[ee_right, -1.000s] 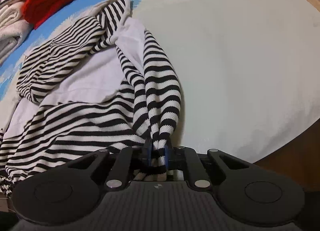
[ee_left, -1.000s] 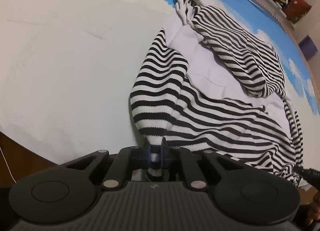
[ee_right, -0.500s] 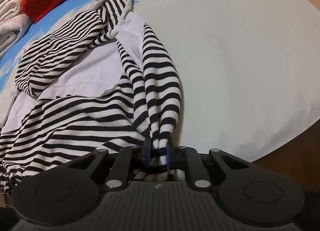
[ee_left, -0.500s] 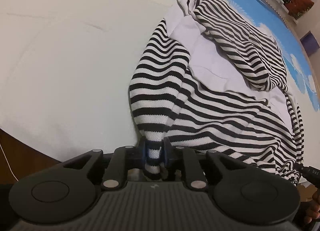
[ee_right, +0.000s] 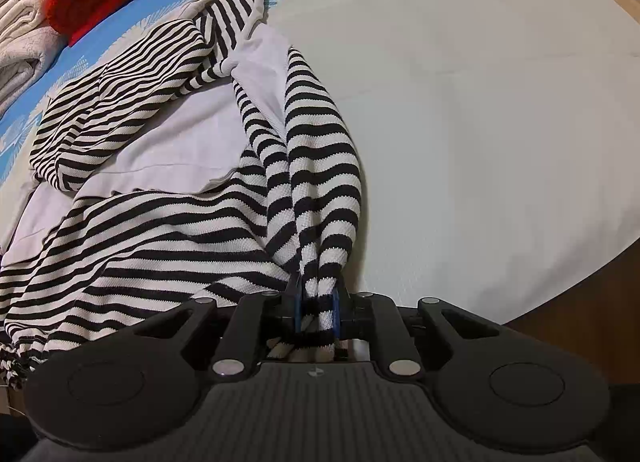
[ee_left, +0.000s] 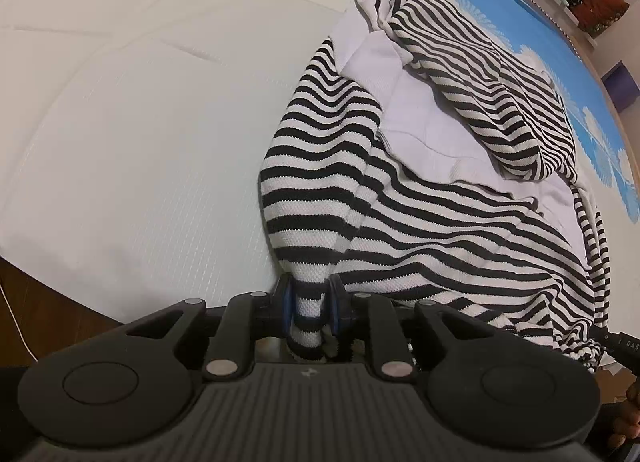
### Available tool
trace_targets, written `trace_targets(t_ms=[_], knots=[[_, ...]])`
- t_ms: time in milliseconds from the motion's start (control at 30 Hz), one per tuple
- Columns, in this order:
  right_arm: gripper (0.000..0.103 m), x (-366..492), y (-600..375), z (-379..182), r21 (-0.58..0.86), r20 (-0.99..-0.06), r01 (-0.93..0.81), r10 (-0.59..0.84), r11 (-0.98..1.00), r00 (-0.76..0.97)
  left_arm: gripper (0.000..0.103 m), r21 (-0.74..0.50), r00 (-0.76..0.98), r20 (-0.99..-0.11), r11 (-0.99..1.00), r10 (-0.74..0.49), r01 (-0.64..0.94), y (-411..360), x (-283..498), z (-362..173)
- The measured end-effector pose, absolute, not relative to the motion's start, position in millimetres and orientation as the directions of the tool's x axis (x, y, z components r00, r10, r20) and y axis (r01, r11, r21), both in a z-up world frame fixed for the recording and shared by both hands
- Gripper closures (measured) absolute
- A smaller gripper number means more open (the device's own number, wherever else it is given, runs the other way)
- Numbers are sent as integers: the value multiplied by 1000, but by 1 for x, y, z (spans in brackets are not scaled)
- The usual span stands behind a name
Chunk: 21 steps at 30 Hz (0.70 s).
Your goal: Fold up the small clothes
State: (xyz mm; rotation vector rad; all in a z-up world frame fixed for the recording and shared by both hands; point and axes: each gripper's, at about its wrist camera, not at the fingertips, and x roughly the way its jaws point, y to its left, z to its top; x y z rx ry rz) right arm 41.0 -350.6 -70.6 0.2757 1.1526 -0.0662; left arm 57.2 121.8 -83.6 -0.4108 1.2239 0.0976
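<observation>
My left gripper pinches a bunched edge of the striped top, jaws nearly closed on the fabric. My right gripper clamps another bunched edge equally tightly. The top lies crumpled on the bedspread.

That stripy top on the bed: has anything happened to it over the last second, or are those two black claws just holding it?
The left gripper has parted its fingers a little: a second ago they were pinched tight on the striped garment, and now the bunched fabric sits more loosely between them. That side of the garment has shifted slightly. The right gripper stays clamped on its gathered fold, and the bedsheet is unchanged.
</observation>
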Motion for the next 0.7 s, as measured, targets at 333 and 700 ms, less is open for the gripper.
trace_targets(t_ms=[333, 700], knots=[[88, 41, -350, -72, 171, -909, 182, 84, 968, 409, 84, -248, 346, -928, 926, -143, -284, 121, 57, -84], [93, 39, -343, -64, 140, -895, 139, 65, 980, 441, 95, -228, 388, -913, 943, -122, -242, 114, 53, -77]])
